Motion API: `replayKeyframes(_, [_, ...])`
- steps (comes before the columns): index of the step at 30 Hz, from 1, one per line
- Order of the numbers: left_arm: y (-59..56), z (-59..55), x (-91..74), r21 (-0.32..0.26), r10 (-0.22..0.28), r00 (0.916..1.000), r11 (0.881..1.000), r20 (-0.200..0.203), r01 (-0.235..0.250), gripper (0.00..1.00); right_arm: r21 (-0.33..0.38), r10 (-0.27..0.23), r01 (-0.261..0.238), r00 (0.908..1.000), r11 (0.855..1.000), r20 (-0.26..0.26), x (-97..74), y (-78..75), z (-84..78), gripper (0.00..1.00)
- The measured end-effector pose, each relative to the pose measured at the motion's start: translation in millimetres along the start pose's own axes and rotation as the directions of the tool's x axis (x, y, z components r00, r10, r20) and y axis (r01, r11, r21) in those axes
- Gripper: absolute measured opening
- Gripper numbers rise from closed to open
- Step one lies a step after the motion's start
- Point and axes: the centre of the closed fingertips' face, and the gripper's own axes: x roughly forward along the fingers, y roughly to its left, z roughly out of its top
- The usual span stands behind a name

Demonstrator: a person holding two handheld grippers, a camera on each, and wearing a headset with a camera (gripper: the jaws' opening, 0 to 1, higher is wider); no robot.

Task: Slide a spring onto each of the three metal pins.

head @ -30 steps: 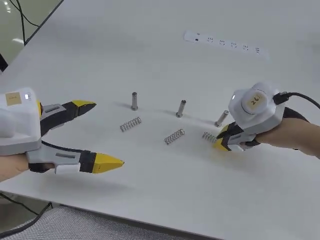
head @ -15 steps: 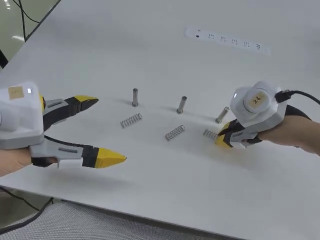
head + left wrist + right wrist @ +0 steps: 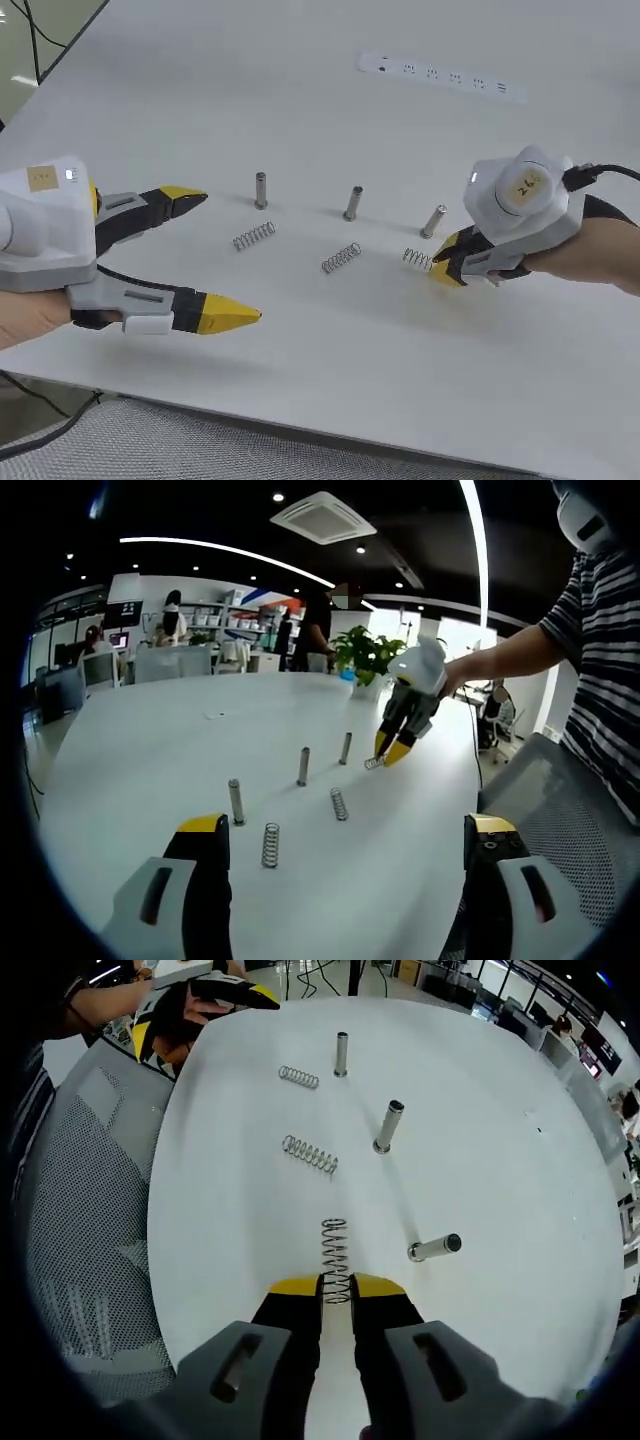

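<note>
In the head view, three pins stood in a row across the middle of the frame on the white table (image 3: pixel 300 100): the left pin (image 3: pixel 261 190), the middle pin (image 3: pixel 352 203) and the right pin (image 3: pixel 433 221). Just below each one in the frame lay a spring, flat on the table and apart from its pin: the left spring (image 3: pixel 253 235), the middle spring (image 3: pixel 341 258) and the right spring (image 3: pixel 417 259). A power strip (image 3: pixel 440 77) lay at the upper right.

The right gripper (image 3: pixel 445 270) sat at the right of the frame, tips down at the table. Its jaws were closed on the near end of the right spring. In the right gripper view the coil ran up out of the narrow gap between the yellow tips towards the middle of the frame, with the right pin just to its right.

The left gripper (image 3: pixel 220 256) was at the lower left, jaws spread wide and holding nothing.
</note>
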Motion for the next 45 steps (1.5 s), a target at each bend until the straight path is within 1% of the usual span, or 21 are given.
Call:
replayKeyframes(3, [-2.0, -1.4, 2.2, 0.007, -0.017, 0.9998, 1.0, -0.011, 0.017, 0.97, -0.008, 0.002, -0.002, 1.0, 1.0, 0.006, -3.3, 6.3, 2.4, 0.13])
replayKeyframes(4, [-3.1, -0.9, 2.7, 0.005, -0.024, 0.9997, 1.0, -0.009, 0.024, 0.96, -0.017, 0.004, -0.004, 1.0, 1.0, 0.006, -4.4, 9.1, 3.1, 0.13])
replayKeyframes(5, [-5.5, 1.4, 3.9, -0.006, -0.038, 0.9993, 0.999, 0.003, 0.038, 0.96, -0.024, 0.004, -0.004, 1.0, 1.0, 0.007, -5.1, 11.1, 4.2, 0.13])
replayKeyframes(7, [-6.9, 3.1, 6.2, -0.006, -0.048, 0.9988, 0.999, 0.006, 0.048, 0.96, -0.035, 0.006, -0.006, 0.9999, 0.999, 0.009, -6.8, 15.5, 6.6, 0.13])
replayKeyframes(12, [-15.2, -0.7, 17.4, 0.007, -0.09, 0.9958, 0.996, -0.015, 0.09, 0.94, -0.063, 0.011, -0.01, 0.9998, 0.998, 0.015, -6.1, 23.8, 11.4, 0.13])
replayKeyframes(15, [-24.2, -1.8, 24.3, 0.006, -0.124, 0.9921, 0.992, -0.02, 0.124, 0.93, -0.065, 0.009, -0.008, 0.9997, 0.998, 0.024, -6.9, 29.6, 16.4, 0.13])
replayKeyframes(18, [-32.7, -5.3, 33.1, 0.017, -0.152, 0.9877, 0.988, -0.035, 0.153, 0.93, -0.069, 0.02, -0.018, 0.9992, 0.997, 0.035, -5.7, 36.4, 20.5, 0.13])
replayKeyframes(21, [-37.9, -10.0, 39.5, 0.022, -0.175, 0.9832, 0.984, -0.05, 0.177, 0.92, -0.09, 0.029, -0.026, 0.9991, 0.996, 0.03, -4.0, 42.8, 21.9, 0.13])
replayKeyframes(23, [-41.0, -12.5, 43.2, 0.016, -0.19, 0.9799, 0.981, -0.059, 0.192, 0.9, -0.102, 0.033, -0.029, 0.999, 0.994, 0.03, -3.7, 47.3, 24.0, 0.13])
replayKeyframes(25, [-44.2, -10.7, 46.5, 0.01, -0.205, 0.9774, 0.979, -0.05, 0.206, 0.89, -0.11, 0.039, -0.035, 0.9986, 0.993, 0.035, -4.0, 51.3, 27.2, 0.13])
replayKeyframes(30, [-48.1, -8.6, 56.6, 0.029, -0.223, 0.9729, 0.974, -0.062, 0.225, 0.87, -0.134, 0.047, -0.041, 0.9979, 0.99, 0.045, -4.3, 58.3, 35.8, 0.13])
replayKeyframes(31, [-49.9, -8.3, 59.7, 0.038, -0.233, 0.9701, 0.971, -0.068, 0.236, 0.86, -0.142, 0.047, -0.039, 0.9977, 0.989, 0.048, -4.6, 59.1, 38.5, 0.13])
replayKeyframes(34, [-55.9, -7.5, 67.3, 0.041, -0.26, 0.9623, 0.964, -0.08, 0.264, 0.82, -0.159, 0.049, -0.04, 0.9973, 0.987, 0.054, -5.7, 61.6, 44.4, 0.13])
replayKeyframes(36, [-58.0, -6.1, 73.0, 0.049, -0.268, 0.9603, 0.961, -0.076, 0.272, 0.79, -0.174, 0.048, -0.038, 0.9974, 0.984, 0.053, -6.6, 62.5, 47.4, 0.13])
replayKeyframes(40, [-63.5, -7.3, 82.0, 0.069, -0.287, 0.954, 0.953, -0.085, 0.293, 0.76, -0.186, 0.051, -0.038, 0.9968, 0.982, 0.062, -10.2, 64.8, 52.8, 0.13])
replayKeyframes(42, [-68.2, -7.6, 83.9, 0.076, -0.307, 0.9479, 0.947, -0.086, 0.313, 0.73, -0.19, 0.056, -0.043, 0.9963, 0.981, 0.065, -12.1, 65.9, 54.4, 0.13])
replayKeyframes(43, [-69.0, -7.7, 84.4, 0.075, -0.308, 0.9474, 0.946, -0.086, 0.315, 0.7, -0.191, 0.057, -0.044, 0.9962, 0.981, 0.066, -12.7, 66.1, 54.9, 0.13])
replayKeyframes(45, [-70.4, -6.1, 84.7, 0.067, -0.318, 0.9454, 0.944, -0.073, 0.322, 0.66, -0.194, 0.057, -0.042, 0.9961, 0.98, 0.068, -13.9, 65.7, 55.6, 0.13])
